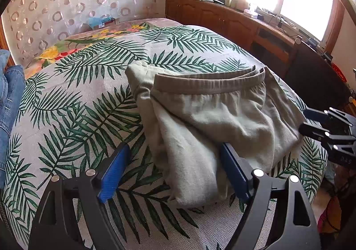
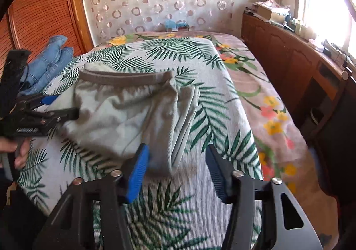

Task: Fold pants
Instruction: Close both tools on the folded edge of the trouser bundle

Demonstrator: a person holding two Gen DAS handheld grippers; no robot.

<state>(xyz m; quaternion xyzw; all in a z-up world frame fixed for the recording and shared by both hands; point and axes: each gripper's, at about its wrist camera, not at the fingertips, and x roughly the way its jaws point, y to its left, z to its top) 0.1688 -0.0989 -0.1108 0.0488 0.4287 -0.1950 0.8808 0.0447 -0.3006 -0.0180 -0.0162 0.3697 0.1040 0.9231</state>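
Note:
Pale grey-green pants (image 1: 207, 120) lie folded on the palm-leaf bedspread (image 1: 77, 105), waistband (image 1: 207, 85) toward the far side. My left gripper (image 1: 175, 154) is open, its blue pads astride the near folded end of the pants, holding nothing. In the right wrist view the pants (image 2: 124, 116) lie left of centre. My right gripper (image 2: 178, 156) is open over their near right corner, empty. The left gripper (image 2: 60, 107) shows at the pants' left edge, and the right gripper (image 1: 311, 125) shows at their right edge in the left wrist view.
Folded blue jeans (image 2: 51, 58) lie at the bed's left side. A floral blanket (image 2: 267, 105) covers the bed's right part. A wooden cabinet (image 2: 289, 54) with clutter runs under the window. A wooden wardrobe (image 2: 40, 9) stands on the left.

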